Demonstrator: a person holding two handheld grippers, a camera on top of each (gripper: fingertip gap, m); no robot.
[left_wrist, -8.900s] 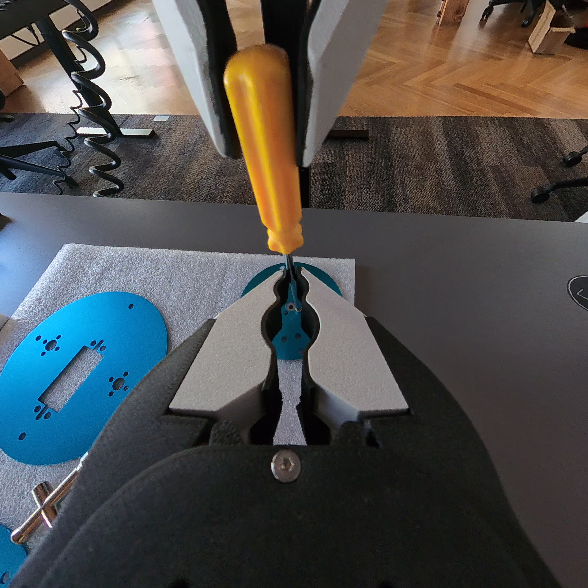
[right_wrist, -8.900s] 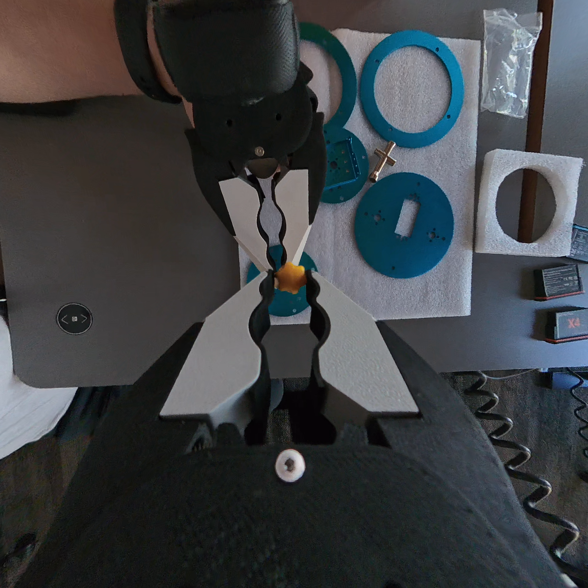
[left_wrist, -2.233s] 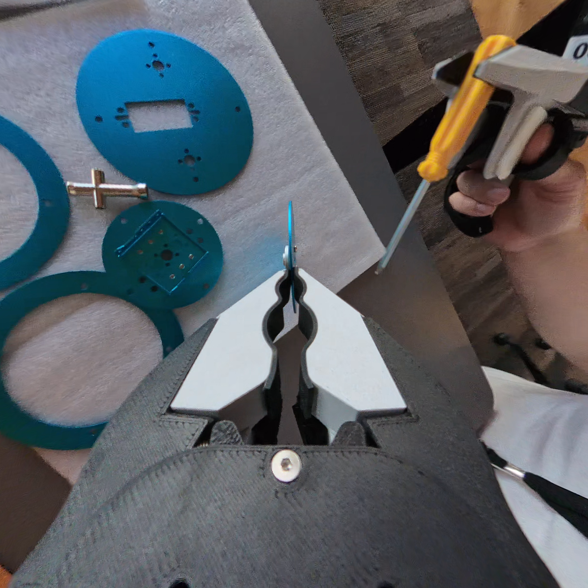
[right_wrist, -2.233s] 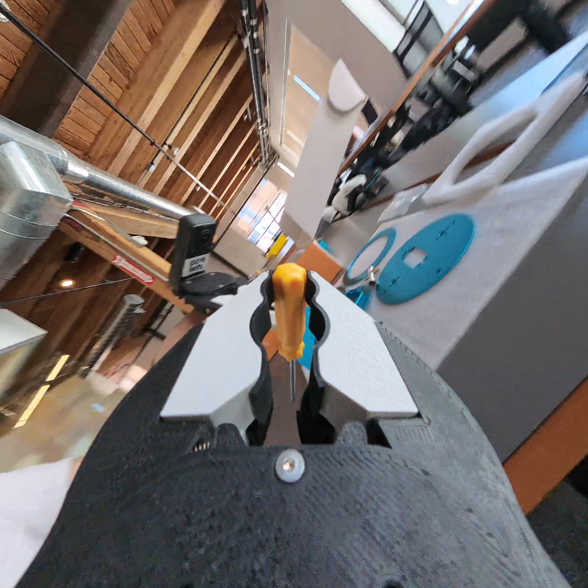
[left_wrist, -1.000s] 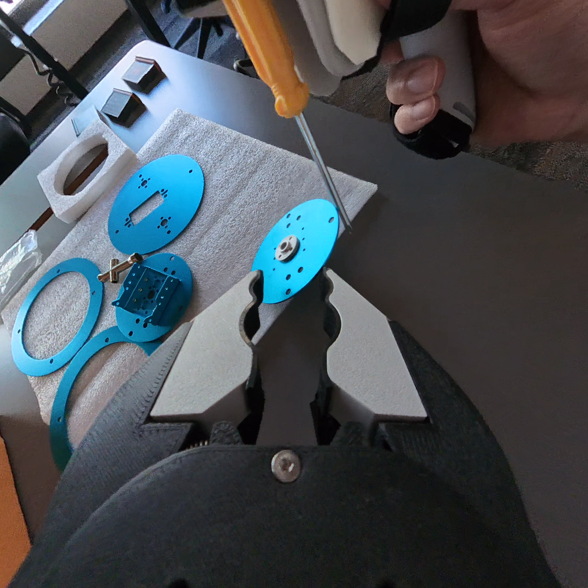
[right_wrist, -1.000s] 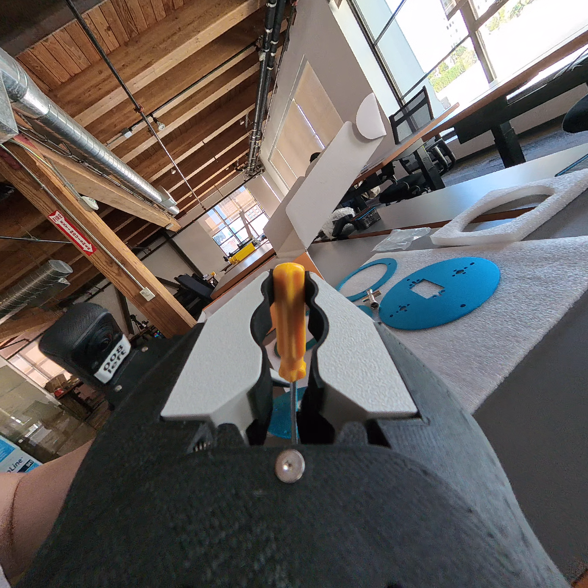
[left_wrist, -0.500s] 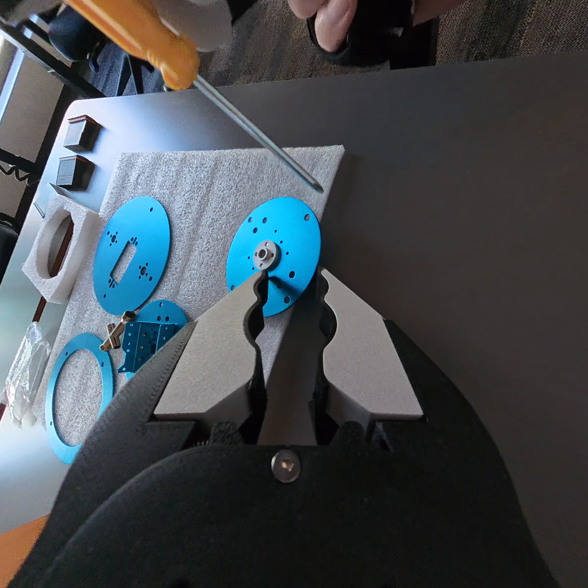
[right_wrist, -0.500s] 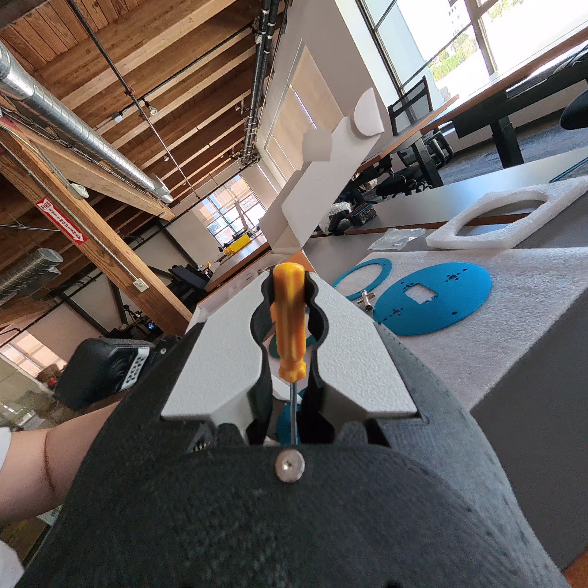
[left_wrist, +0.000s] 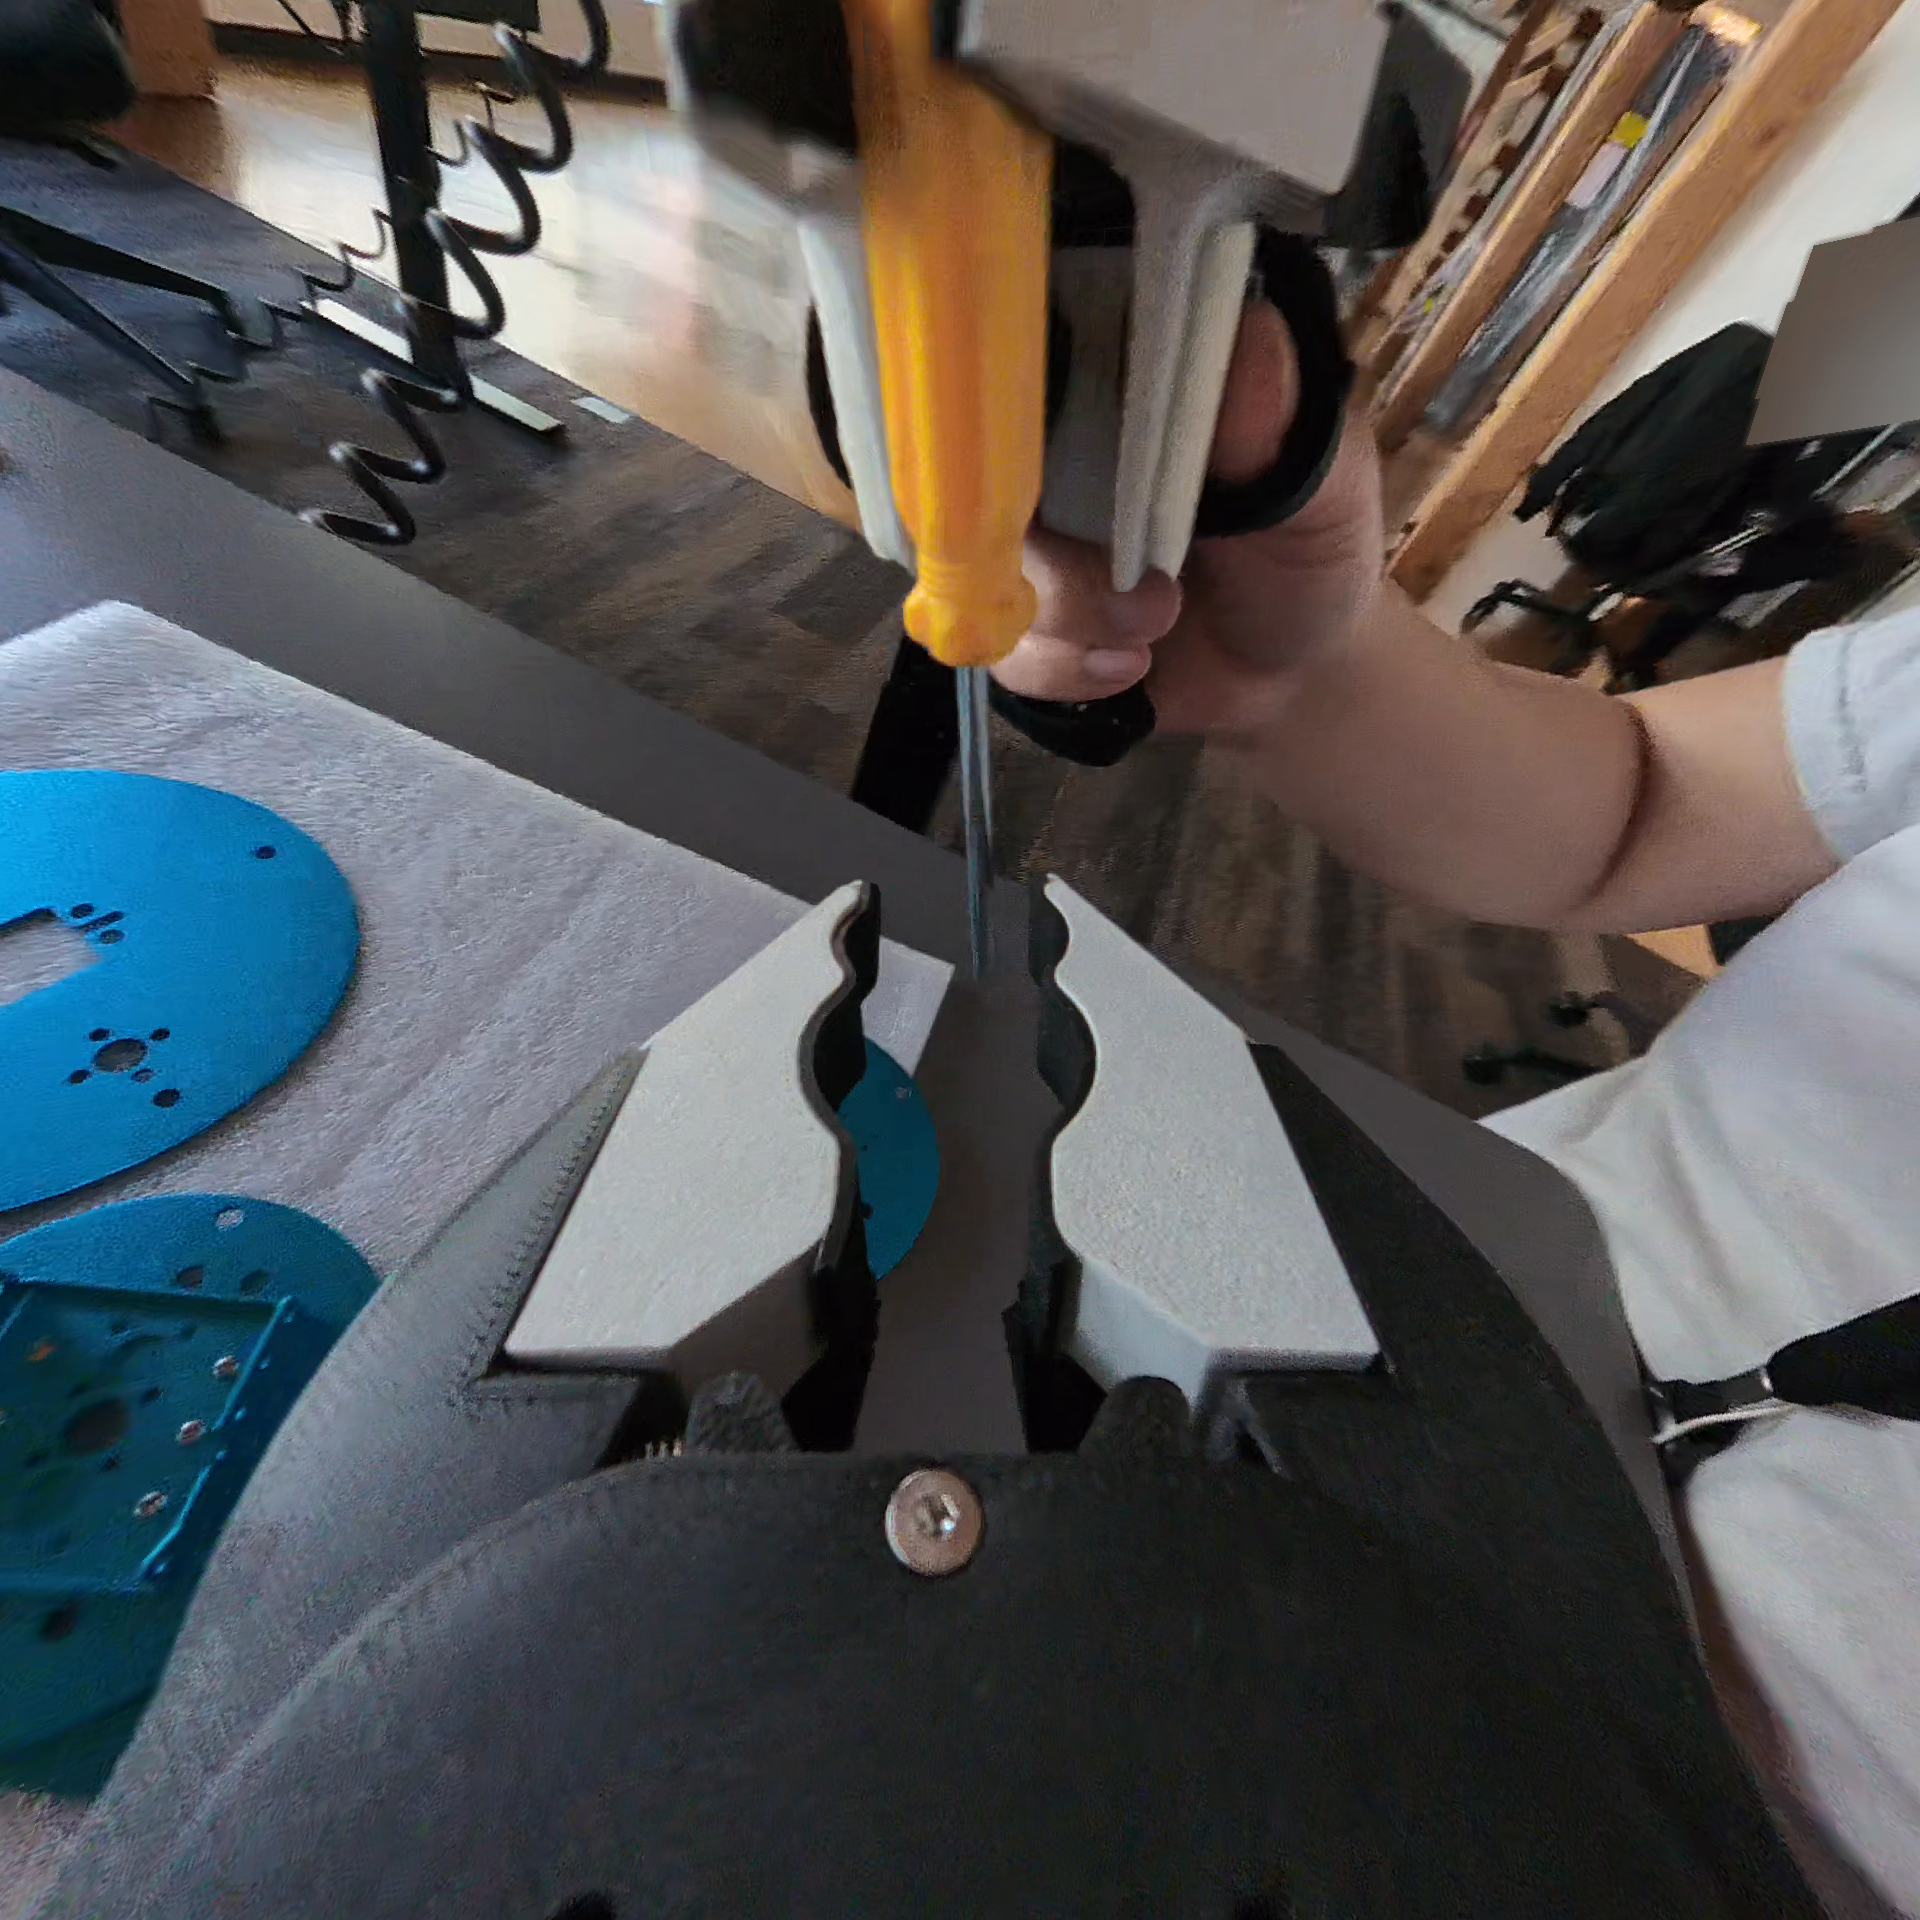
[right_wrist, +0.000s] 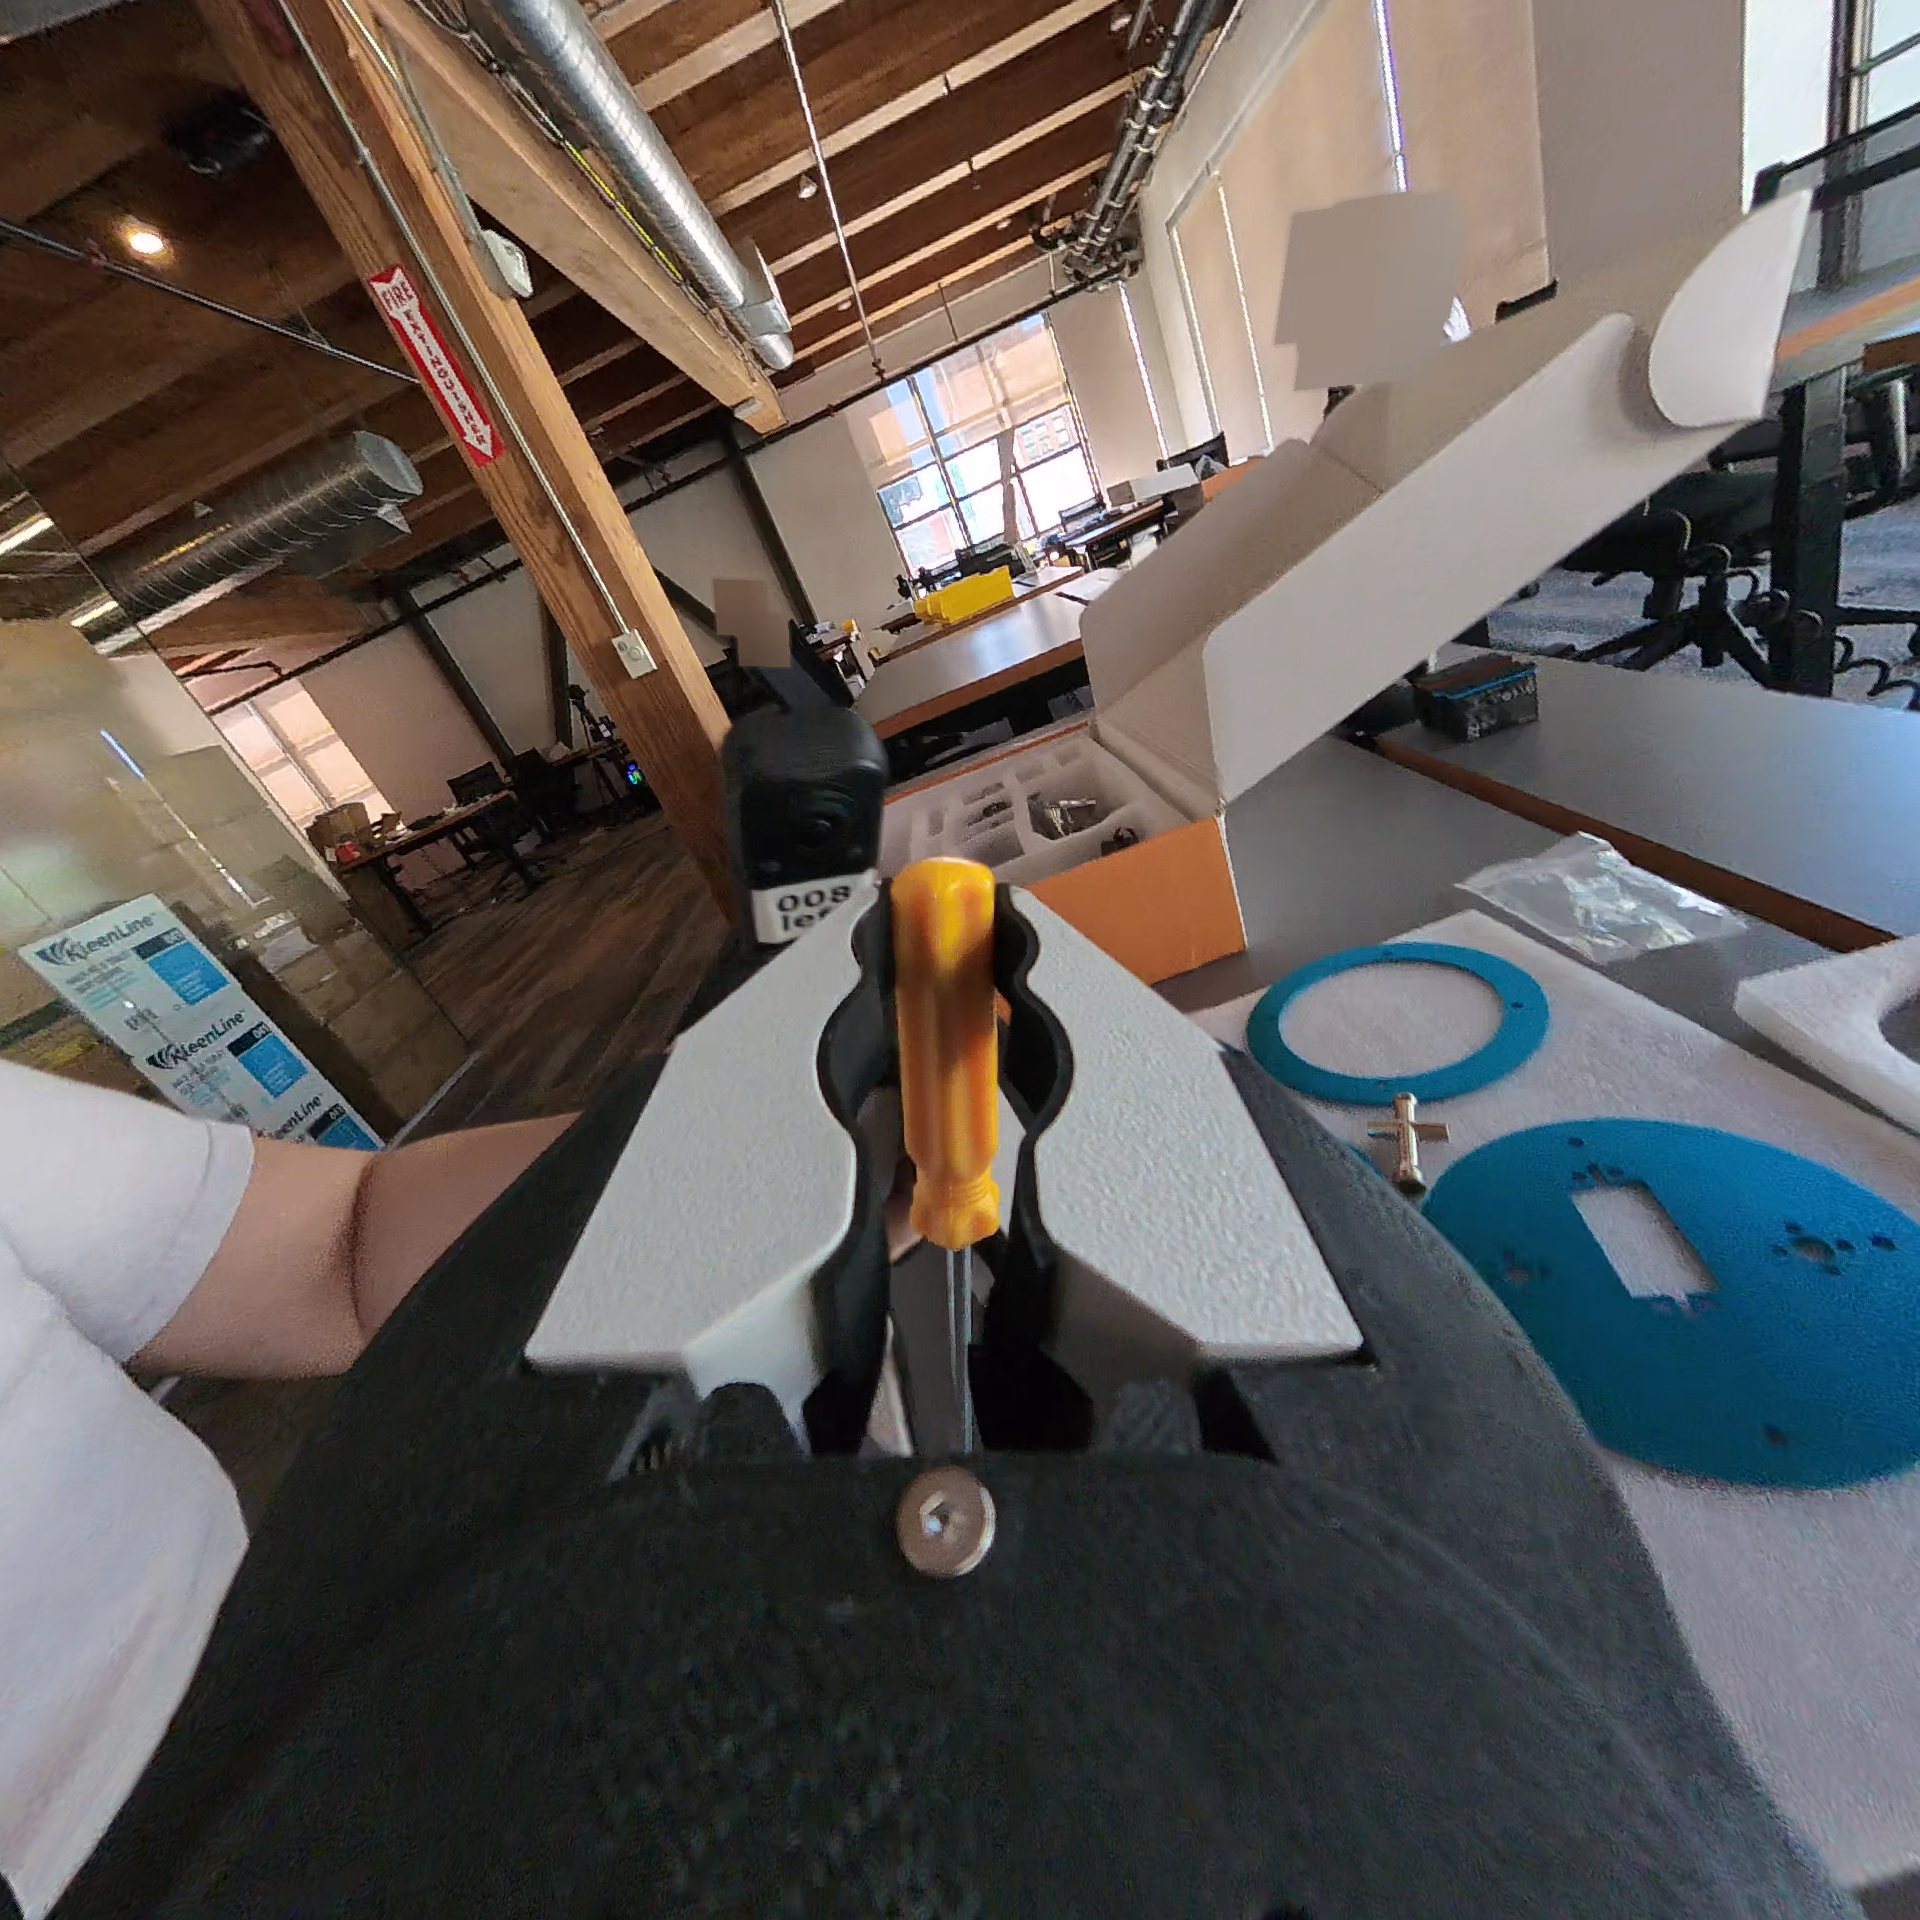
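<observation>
My left gripper (left_wrist: 956, 904) is open and empty, low over the corner of a white foam pad (left_wrist: 499, 935). A small blue disc (left_wrist: 888, 1153) lies on the pad between my fingers, mostly hidden behind the left finger (left_wrist: 717, 1153). My right gripper (right_wrist: 943, 904) is shut on the orange handle of a screwdriver (right_wrist: 945, 1039). In the left wrist view the screwdriver (left_wrist: 956, 364) hangs upright from the right gripper (left_wrist: 1013, 540), with its thin shaft (left_wrist: 974, 831) ending between my left fingertips, just above the dark table (left_wrist: 623, 717).
On the pad lie a large blue disc with a rectangular hole (right_wrist: 1683, 1288), a blue ring (right_wrist: 1397, 1023), a metal cross key (right_wrist: 1405, 1138) and a blue plate with a bracket (left_wrist: 125, 1403). An open white box (right_wrist: 1351, 644) and a plastic bag (right_wrist: 1600, 894) sit behind. A person's forearm (left_wrist: 1455, 790) is at right. The grippers' ends are close to 11 cm from one another.
The left gripper let go of the small disc, which now lies on the pad. The left gripper has since swung low over it. The screwdriver turned upright, its tip now between the left fingertips.
</observation>
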